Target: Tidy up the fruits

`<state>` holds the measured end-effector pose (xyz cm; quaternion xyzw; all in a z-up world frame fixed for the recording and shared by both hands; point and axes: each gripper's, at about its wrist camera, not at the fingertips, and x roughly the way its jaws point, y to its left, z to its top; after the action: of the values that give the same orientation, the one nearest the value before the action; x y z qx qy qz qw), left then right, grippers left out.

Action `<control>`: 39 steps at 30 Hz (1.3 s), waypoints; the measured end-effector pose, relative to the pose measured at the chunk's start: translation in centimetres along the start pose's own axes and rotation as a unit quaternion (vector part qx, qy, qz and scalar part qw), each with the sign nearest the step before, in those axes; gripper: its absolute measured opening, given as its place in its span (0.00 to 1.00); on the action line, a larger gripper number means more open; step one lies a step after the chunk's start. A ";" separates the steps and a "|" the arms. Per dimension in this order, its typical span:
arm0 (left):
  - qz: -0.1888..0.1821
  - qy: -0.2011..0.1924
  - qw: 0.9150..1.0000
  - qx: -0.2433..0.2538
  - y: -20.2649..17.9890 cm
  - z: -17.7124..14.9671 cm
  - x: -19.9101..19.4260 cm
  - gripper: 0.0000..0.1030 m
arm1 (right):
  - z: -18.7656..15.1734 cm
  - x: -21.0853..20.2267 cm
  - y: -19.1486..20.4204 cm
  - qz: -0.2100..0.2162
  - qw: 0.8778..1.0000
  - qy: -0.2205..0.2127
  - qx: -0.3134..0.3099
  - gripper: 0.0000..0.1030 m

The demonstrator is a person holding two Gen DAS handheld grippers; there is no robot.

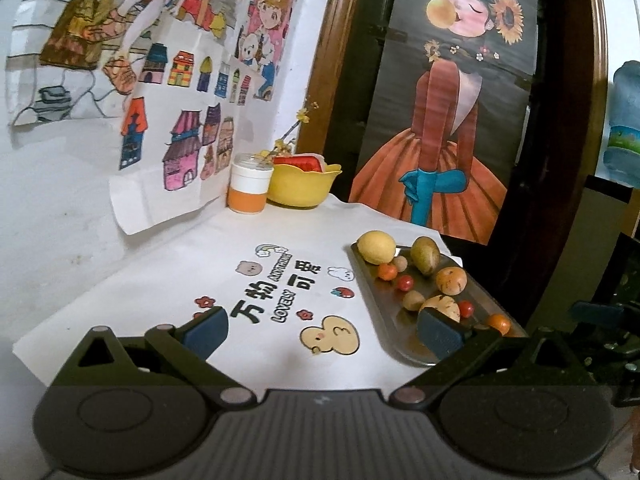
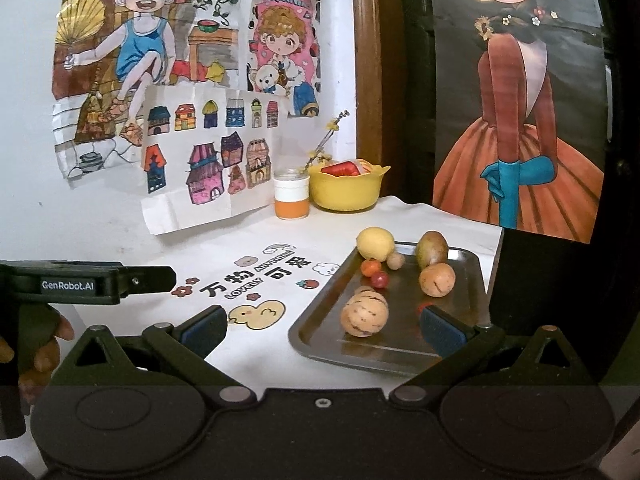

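Observation:
A metal tray (image 2: pixel 400 344) lies on the right of the white tablecloth. On it sit a lemon (image 2: pixel 375 243), a green mango (image 2: pixel 432 249), a round tan fruit (image 2: pixel 437 279), a pale striped melon (image 2: pixel 365 311) and several small orange and red fruits (image 2: pixel 376 273). My right gripper (image 2: pixel 324 328) is open and empty, just short of the tray's near left corner. My left gripper (image 1: pixel 322 332) is also open and empty, over the cloth left of the tray (image 1: pixel 380 308). A yellow bowl (image 2: pixel 346 190) with red pieces stands at the back.
A white and orange jar (image 2: pixel 291 196) with a flower sprig stands left of the bowl. Drawings hang on the wall behind; one sheet (image 2: pixel 208 160) droops near the table. A dark wooden frame (image 2: pixel 368 80) rises behind the bowl. The cloth's right edge (image 2: pixel 494 272) runs beside the tray.

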<state>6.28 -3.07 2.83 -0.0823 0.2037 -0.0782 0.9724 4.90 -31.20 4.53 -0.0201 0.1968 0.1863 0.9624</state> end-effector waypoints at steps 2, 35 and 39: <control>0.002 -0.001 1.000 0.000 0.1 -0.2 -0.3 1.00 | -0.1 -0.2 0.5 0.002 1.000 -0.001 0.000 0.99; 0.039 -0.029 0.999 0.017 2.4 -4.7 -3.2 1.00 | -4.6 -1.6 3.8 -0.055 0.998 -0.024 0.014 0.99; 0.042 -0.032 0.998 0.015 2.5 -5.4 -3.4 1.00 | -5.3 -1.7 4.4 -0.066 0.997 -0.035 0.014 0.99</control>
<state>1.26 -0.69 -1.19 -0.0614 0.1744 -0.0374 0.9820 -0.16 -28.26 0.51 -0.0131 0.1641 0.1197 0.9791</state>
